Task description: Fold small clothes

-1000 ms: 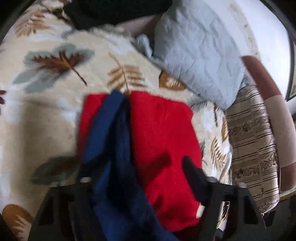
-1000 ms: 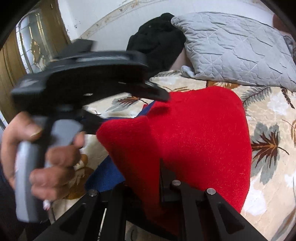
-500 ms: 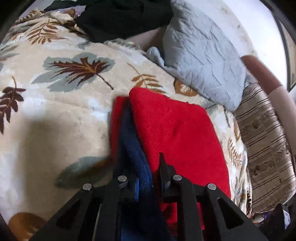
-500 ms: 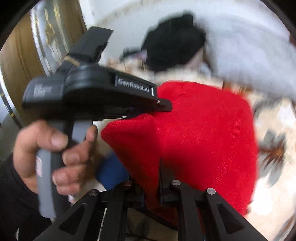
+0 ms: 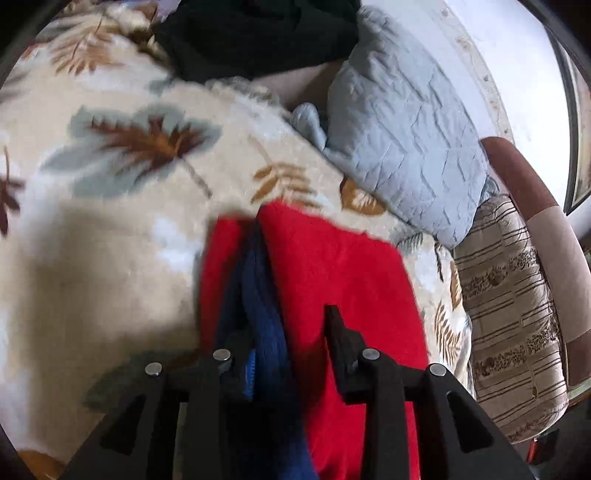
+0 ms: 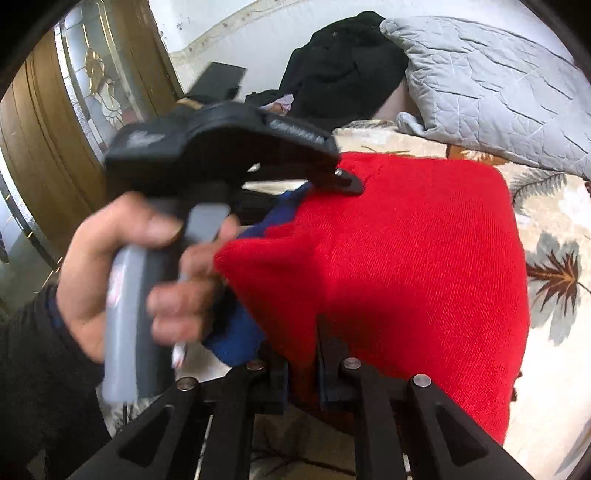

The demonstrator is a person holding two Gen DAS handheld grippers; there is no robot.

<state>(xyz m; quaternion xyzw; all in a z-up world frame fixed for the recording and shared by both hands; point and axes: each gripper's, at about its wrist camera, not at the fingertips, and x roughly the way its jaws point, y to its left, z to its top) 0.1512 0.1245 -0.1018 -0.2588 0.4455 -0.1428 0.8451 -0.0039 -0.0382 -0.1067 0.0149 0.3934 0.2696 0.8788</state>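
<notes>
A red knit garment [image 5: 343,288] with dark blue trim [image 5: 258,295] lies folded on a leaf-print blanket [image 5: 110,221]. My left gripper [image 5: 284,332] stands open over its near edge, the blue trim lying between the fingers. The right wrist view shows the same red garment [image 6: 406,266]. My right gripper [image 6: 301,354] is shut on its lifted near corner. The left gripper body [image 6: 221,147] and the hand holding it are at the left of that view, its fingertip touching the red cloth.
A grey quilted pillow [image 5: 402,140] lies behind the garment. Black clothes [image 5: 258,33] are piled at the back. A striped cushion [image 5: 509,314] and a brown armrest are at the right. A wooden door with glass [image 6: 74,110] stands at the left.
My left gripper was shut on the blue trim half a second ago and has opened. My right gripper keeps its hold on the red corner. Both views shifted slightly.
</notes>
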